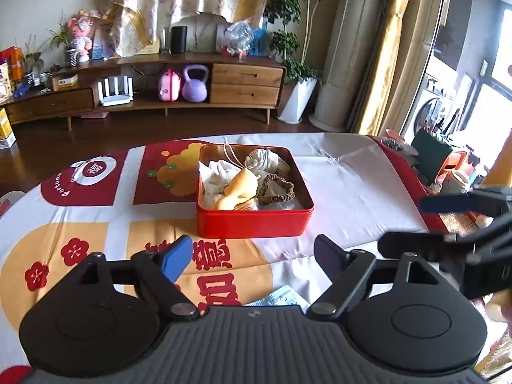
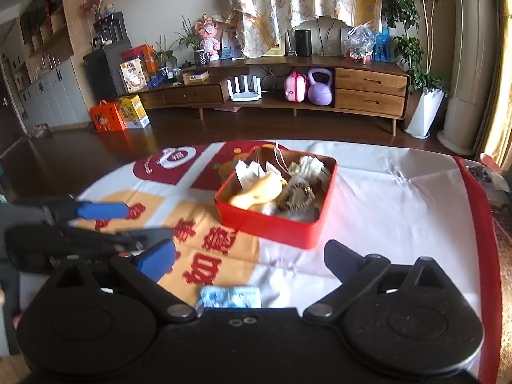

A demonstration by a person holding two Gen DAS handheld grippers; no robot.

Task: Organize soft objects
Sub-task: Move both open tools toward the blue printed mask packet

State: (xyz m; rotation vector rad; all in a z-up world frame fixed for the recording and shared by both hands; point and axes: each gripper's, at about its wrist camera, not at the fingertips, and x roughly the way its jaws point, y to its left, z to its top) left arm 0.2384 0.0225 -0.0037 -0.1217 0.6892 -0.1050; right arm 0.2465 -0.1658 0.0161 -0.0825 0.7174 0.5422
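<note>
While both grippers, left (image 1: 252,256) and right (image 2: 249,256), gape wide and hold nothing, the tin (image 1: 252,222) sits at twelve o'clock. A mask (image 2: 230,297) lies just beneath them.

You have a red square tin (image 1: 252,224) sitting open on the printed tablecloth, packed with soft things. Inside it, a yellow cloth (image 1: 238,188) lies across the middle, with white crumpled fabric (image 1: 214,172) at its left, a cream bundle (image 1: 265,160) at the back and a brown scrunchie (image 1: 276,188) at the right. A blue face mask (image 2: 230,296) lies flat on the cloth, apart from the tin, at the near edge.
</note>
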